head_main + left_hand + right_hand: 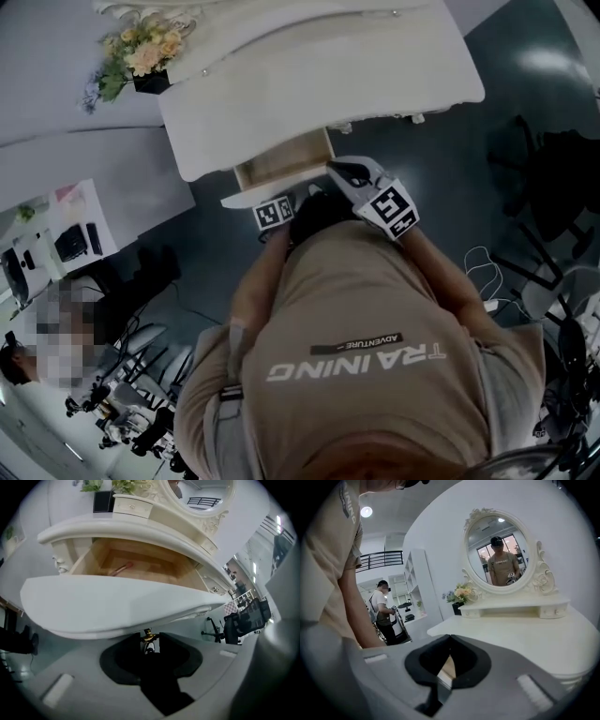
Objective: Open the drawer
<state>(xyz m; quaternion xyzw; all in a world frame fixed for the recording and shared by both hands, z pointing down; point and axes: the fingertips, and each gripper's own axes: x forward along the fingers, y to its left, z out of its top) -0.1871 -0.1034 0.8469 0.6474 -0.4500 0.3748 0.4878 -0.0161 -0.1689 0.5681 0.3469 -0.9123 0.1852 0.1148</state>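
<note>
Drawer (pixel 117 602) already drawn out under the dressing table (pixel 140 531). Clamped its small brass knob (pixel 148 634) with left gripper (pixel 149 643); held right gripper (pixel 450 639) pinched together, empty. Risked slipping off knob if tugged crookedly.

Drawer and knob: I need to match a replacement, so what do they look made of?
The drawer front looks like smooth white gloss paint, since it shows soft reflections; what lies under the paint cannot be told. The drawer inside looks like pale bare wood, matt, with faint grain. The knob is probably brass-toned metal: it is small, shiny and golden.
</note>
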